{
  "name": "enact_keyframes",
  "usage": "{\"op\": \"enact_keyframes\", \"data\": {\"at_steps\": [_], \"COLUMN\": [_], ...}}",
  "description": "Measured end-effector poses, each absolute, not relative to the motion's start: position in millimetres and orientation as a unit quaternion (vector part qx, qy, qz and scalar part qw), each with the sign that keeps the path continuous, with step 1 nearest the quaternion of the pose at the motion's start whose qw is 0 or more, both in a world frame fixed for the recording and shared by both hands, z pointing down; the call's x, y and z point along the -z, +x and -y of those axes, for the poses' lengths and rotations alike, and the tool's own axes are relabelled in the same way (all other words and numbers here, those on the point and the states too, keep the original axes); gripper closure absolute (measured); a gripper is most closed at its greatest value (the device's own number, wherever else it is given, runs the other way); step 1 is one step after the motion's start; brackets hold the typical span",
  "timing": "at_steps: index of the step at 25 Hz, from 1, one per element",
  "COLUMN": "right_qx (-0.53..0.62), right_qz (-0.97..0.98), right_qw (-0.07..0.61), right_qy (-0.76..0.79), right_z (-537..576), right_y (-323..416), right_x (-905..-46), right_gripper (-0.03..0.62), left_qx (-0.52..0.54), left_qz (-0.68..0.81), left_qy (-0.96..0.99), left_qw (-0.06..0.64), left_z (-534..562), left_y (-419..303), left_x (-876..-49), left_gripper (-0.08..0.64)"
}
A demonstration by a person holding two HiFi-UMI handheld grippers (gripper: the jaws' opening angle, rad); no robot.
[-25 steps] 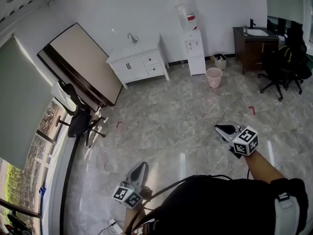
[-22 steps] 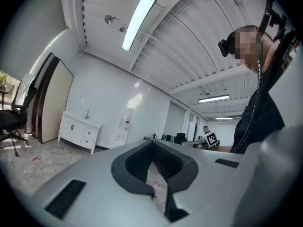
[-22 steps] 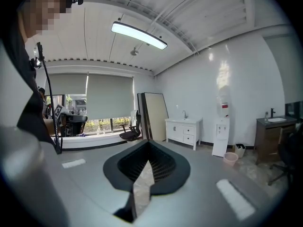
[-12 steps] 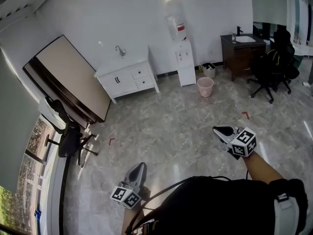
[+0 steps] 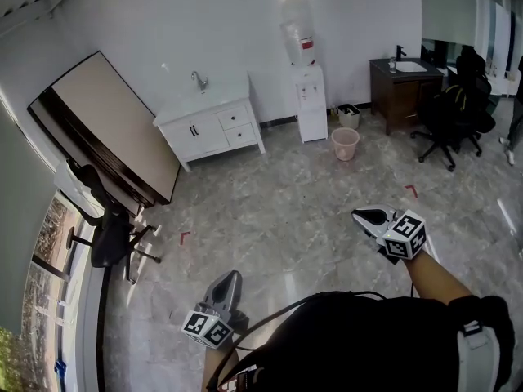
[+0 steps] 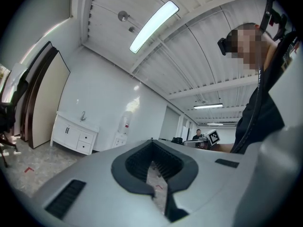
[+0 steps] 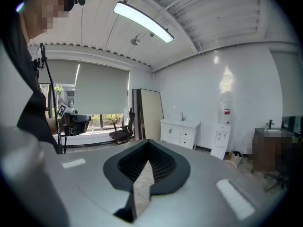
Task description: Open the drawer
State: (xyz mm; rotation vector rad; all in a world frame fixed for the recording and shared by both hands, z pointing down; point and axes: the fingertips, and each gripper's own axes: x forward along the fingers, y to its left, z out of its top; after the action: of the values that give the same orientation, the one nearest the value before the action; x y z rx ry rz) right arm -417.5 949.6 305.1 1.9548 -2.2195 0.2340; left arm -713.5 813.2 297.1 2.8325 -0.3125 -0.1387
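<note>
Against the frame a second back, the white sink cabinet has shifted left in my head view. Its drawers sit shut at the far wall, well apart from both tools. The left tool and right tool are both closed with nothing between the jaws. I cannot make out the drawer handles at this range.

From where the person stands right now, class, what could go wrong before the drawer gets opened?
1. The white cabinet with the drawers is far across the room; the dark cabinet to its right could be mistaken for it.
2. The left gripper and right gripper are both shut and empty; they probably must open before taking a small handle.
3. The floor looks glossy, perhaps slippery.
</note>
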Motion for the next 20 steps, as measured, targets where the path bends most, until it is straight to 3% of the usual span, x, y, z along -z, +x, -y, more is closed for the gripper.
{"op": "enact_keyframes", "data": {"at_steps": [11,20], "right_qx": [-0.092,-0.098], "right_qz": [0.777,0.805], "right_qw": [0.084,0.068], "right_qy": [0.617,0.581], "right_z": [-871.7,-814.1], "right_y": [-432.2,-357.2], "right_x": [-309.1,-324.5], "right_gripper": [0.594,0.594], "left_qx": [0.041,0.038], "left_qz": [0.135,0.187], "left_qy": [0.976,0.971], "left_qw": [0.164,0.145], "left_z": [-762.6,-735.8], "left_y": [-729.2,-669.6], "left_x": [-313.0,-304.3], "left_gripper": [0.56,0.56]}}
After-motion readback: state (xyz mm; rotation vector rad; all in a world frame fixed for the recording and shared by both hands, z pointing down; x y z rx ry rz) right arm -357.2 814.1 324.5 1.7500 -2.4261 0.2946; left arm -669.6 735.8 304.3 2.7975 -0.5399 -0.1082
